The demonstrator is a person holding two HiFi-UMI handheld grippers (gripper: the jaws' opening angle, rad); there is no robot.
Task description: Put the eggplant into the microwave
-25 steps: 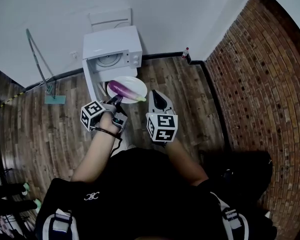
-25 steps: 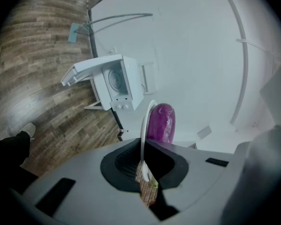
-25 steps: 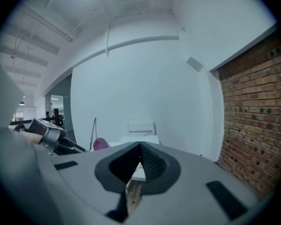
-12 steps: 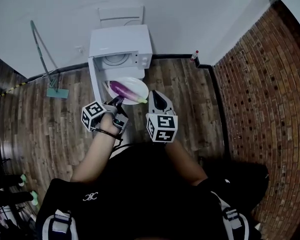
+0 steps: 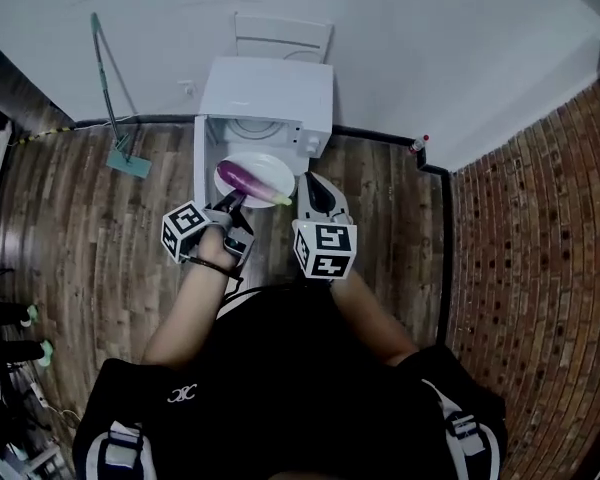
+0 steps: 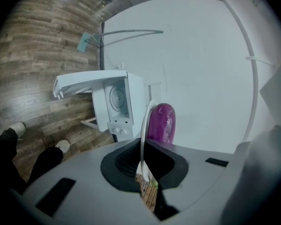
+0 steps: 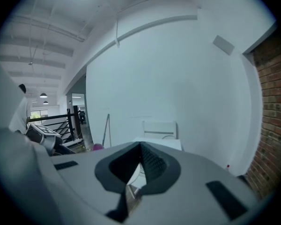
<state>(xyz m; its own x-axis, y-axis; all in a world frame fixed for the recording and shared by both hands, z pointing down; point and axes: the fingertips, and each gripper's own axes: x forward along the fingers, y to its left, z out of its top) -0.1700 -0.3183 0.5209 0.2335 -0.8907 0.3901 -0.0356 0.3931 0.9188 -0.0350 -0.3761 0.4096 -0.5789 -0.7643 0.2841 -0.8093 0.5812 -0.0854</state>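
Observation:
A purple eggplant (image 5: pixel 248 179) lies on a white plate (image 5: pixel 271 169). My left gripper (image 5: pixel 230 203) is shut on the plate's near rim and holds it up in front of the white microwave (image 5: pixel 270 96), whose door (image 5: pixel 201 156) hangs open to the left. In the left gripper view the plate's rim (image 6: pixel 144 125) runs edge-on between the jaws of the left gripper (image 6: pixel 143 143), with the eggplant (image 6: pixel 160 123) just behind it and the microwave (image 6: pixel 118 105) beyond. My right gripper (image 5: pixel 316 190) hovers just right of the plate, shut and holding nothing; its own view shows the right gripper (image 7: pixel 140 147) with jaws together.
A mop (image 5: pixel 107 83) leans on the white wall left of the microwave, its head (image 5: pixel 129 160) on the wood floor. A white chair (image 5: pixel 282 37) stands behind the microwave. A small bottle (image 5: pixel 414 145) sits by the baseboard. A brick wall (image 5: pixel 540 268) closes the right side.
Both grippers and the plate with the eggplant have come closer to the microwave, which now sits just beyond the plate. The left grip on the plate is unchanged.

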